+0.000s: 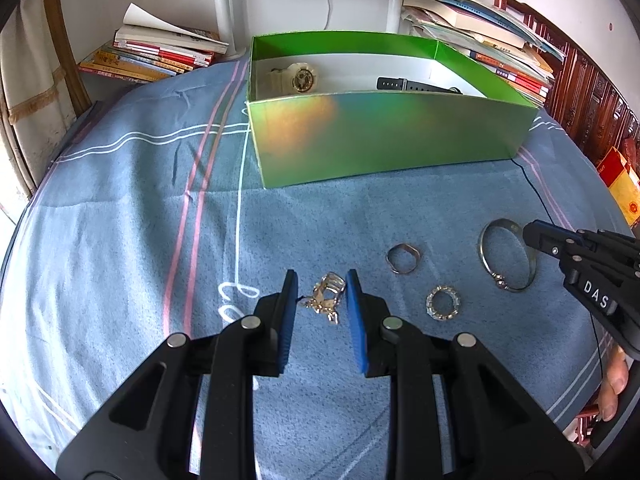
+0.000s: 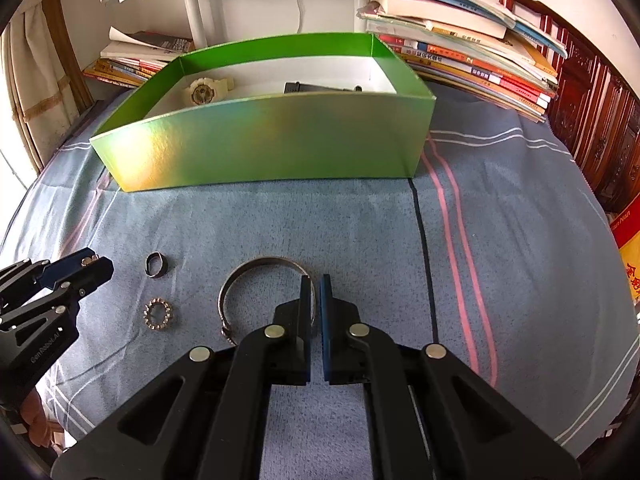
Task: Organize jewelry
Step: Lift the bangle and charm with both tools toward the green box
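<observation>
Nearest to us, our left gripper [image 1: 322, 292] has its blue pads set either side of a small gold ornate piece [image 1: 327, 303], a clasp-like trinket lying on the blue striped bedsheet [image 1: 120, 208]. The pads stand close on both flanks of it; whether they already press on it or only bracket it we cannot tell. We hold the gripper tilted down so the fingers can reach a thing this low on soft cloth.

Our right gripper [image 2: 315, 300] is closed on the right side of the silver bangle [image 2: 256, 268], its pads together with the thin band running between them. We take it by the rim because a flat hoop offers nothing else to pinch.

Just beyond and between the two grippers, two pieces lie loose and untouched: a beaded crystal ring [image 1: 443, 303] and, a little farther, a plain wavy ring [image 1: 403, 258]. They are apart from each other, which should let each be picked singly.

Farther back stands the open green box [image 1: 384, 140], its near wall toward us. Inside lie a cream wristwatch [image 1: 294, 76] at the left and a black strapped watch [image 1: 416, 86] at the right, so we judge the box is where the pieces go.

Behind it, stacks of books [image 2: 468, 56] lean against the wall.
</observation>
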A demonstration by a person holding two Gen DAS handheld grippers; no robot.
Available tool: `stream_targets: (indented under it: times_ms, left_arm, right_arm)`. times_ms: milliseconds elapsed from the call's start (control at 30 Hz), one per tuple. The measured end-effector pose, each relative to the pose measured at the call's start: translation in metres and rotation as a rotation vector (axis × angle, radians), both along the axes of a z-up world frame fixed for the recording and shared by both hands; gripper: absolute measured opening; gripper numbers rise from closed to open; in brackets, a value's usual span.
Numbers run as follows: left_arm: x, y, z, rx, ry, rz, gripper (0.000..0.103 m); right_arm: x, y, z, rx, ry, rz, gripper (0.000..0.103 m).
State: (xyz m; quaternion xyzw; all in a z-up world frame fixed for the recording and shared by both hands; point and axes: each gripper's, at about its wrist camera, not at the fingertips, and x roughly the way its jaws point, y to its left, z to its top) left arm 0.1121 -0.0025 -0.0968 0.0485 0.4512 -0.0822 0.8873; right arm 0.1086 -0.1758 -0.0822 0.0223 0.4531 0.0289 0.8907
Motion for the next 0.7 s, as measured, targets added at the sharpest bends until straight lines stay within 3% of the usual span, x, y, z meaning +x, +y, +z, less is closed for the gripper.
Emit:
stream_targets:
  times_ms: [167, 200, 300, 367, 467, 533, 700]
  left_arm:
    - [-0.004, -0.001, 0.0, 0.007, -0.011, 0.008, 0.025]
    - [-0.005, -0.001, -0.002, 0.003, -0.006, 0.007, 0.025]
    - [-0.005, -0.001, -0.006, -0.005, 0.003, -0.001, 0.025]
    - [-0.006, -0.001, -0.007, -0.009, 0.006, -0.009, 0.025]
    - [-0.005, 0.0, -0.009, -0.014, 0.012, -0.011, 0.025]
    - [-0.005, 0.0, -0.009, -0.014, 0.011, -0.012, 0.025]
    - [-0.006, 0.001, -0.008, -0.01, 0.009, -0.006, 0.025]
  right_arm:
    - [0.003, 0.001, -0.001, -0.014, 0.008, -0.001, 0.005]
    - [0.004, 0.002, -0.003, -0.015, 0.011, -0.003, 0.01]
    - [0.008, 0.004, -0.008, -0.045, 0.013, -0.009, 0.04]
    - [0.012, 0.007, -0.012, -0.058, 0.024, -0.004, 0.04]
    - [0.012, 0.01, -0.012, -0.054, 0.013, 0.016, 0.034]
    - [0.012, 0.013, -0.012, -0.035, 0.017, 0.037, 0.006]
    - [0.009, 0.014, -0.011, -0.024, 0.021, 0.052, 0.004]
